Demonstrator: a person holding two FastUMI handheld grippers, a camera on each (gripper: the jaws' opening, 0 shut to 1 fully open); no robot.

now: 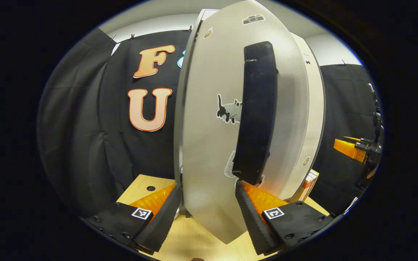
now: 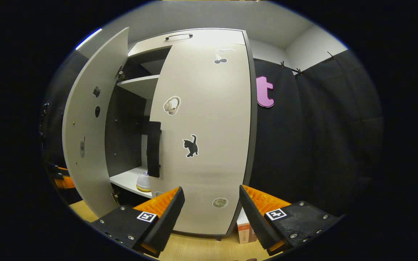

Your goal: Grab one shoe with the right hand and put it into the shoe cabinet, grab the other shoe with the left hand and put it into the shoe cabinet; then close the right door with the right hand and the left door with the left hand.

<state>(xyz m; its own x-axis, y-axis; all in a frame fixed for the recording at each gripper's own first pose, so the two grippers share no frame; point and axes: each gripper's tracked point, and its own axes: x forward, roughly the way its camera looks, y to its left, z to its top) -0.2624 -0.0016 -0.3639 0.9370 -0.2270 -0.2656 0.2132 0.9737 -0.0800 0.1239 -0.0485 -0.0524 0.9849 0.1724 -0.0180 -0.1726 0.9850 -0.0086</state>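
Observation:
The pale shoe cabinet stands on the table. Its right door lies flat against the front and carries a black handle. The left door swings wide open. On the lower shelf sits a pale shoe with a yellow sole. My right gripper is open just in front of the right door's lower part. In the left gripper view the left door looms close, with its black handle ahead. My left gripper is open and the door's lower corner sits between its fingers.
A small cardboard box stands at the cabinet's right foot, and it is also in the left gripper view. The wooden table runs under both grippers. The right gripper shows far off at the right.

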